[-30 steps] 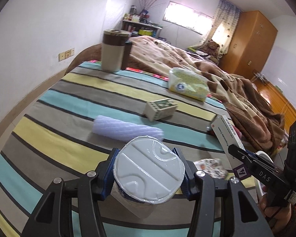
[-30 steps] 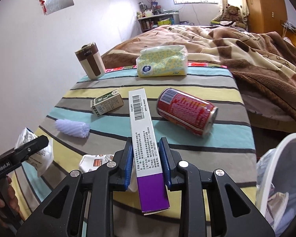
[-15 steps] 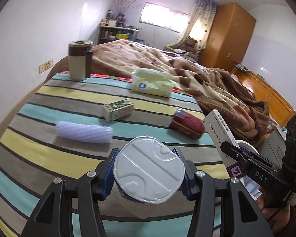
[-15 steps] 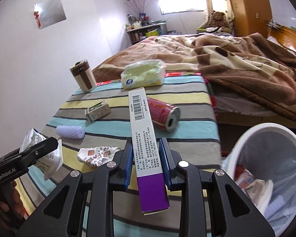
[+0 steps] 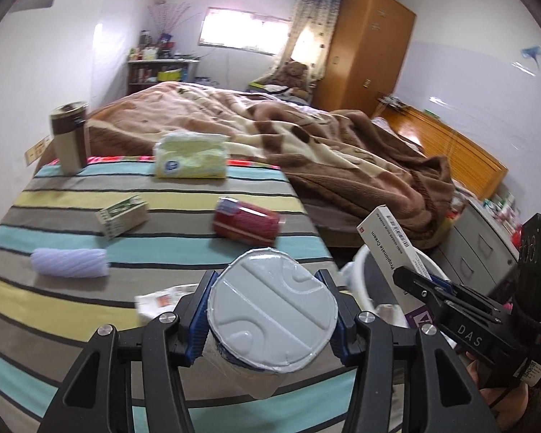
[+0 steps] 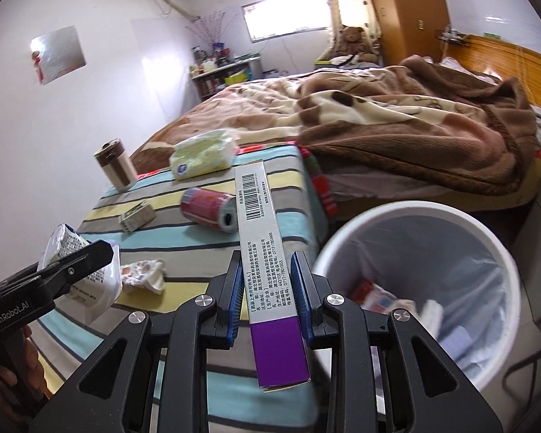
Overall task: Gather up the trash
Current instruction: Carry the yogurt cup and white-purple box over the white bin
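Box [image 5: 387, 238] reads "Propionate Cream" — right tongs [image 6: 267, 290] clamp it

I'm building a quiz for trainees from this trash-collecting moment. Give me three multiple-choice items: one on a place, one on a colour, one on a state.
1. Where is the white bin?
A on the bed
B on the floor beside the striped cover
C on the shelf

2. What colour is the lying can?
A red
B green
C black

3. What is the right gripper doing?
A open, empty
B shut on the long carton
C shut on the can

B: it stands below the cover's edge.
A: red body.
B: the fingers press on both sides of the carton.
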A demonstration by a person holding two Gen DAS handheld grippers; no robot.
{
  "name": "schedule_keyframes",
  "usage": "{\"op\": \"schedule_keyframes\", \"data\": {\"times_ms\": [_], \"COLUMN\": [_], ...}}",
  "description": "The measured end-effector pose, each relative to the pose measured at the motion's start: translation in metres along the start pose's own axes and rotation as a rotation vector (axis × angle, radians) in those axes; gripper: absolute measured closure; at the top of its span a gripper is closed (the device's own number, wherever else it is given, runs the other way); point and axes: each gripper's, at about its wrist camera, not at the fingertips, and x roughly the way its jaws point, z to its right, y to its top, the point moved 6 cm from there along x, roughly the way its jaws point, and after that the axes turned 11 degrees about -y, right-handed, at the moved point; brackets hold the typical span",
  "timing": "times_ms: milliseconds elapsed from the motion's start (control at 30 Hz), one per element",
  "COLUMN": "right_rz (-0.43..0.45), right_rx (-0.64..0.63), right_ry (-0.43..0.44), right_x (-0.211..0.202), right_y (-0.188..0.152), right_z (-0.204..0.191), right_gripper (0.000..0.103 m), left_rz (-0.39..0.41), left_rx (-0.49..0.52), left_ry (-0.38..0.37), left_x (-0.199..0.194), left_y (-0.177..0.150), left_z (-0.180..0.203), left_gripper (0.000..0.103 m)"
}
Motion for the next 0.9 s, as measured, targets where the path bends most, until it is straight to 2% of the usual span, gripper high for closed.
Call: {"op": "schedule_keyframes", "data": {"times_ms": [233, 467, 900], "right_rz": [0.013, 0.013, -0.029], "right_rx": [0.059, 0.109, 0.164], "right_ry": [-0.041, -0.123, -0.226], "right_x": [-0.01, -0.014, -0.008], "right_y": [-0.001, -0.006, -0.018], "right_z": [0.029, 0.062, 0.105], "right_gripper": [0.076, 0.076, 0.076], "left_rz": [-0.028, -0.058, -0.141], "left_rx": [0.063, 0.112, 0.191], "left_ry": [-0.055, -0.108, -0.194], "left_x": [0.019, 0.04, 0.093], "left_y": [-0.002, -0.001, -0.009], "left_z": [0.043, 0.079, 0.137], "left_gripper": [0.049, 0.049, 0.049]}}
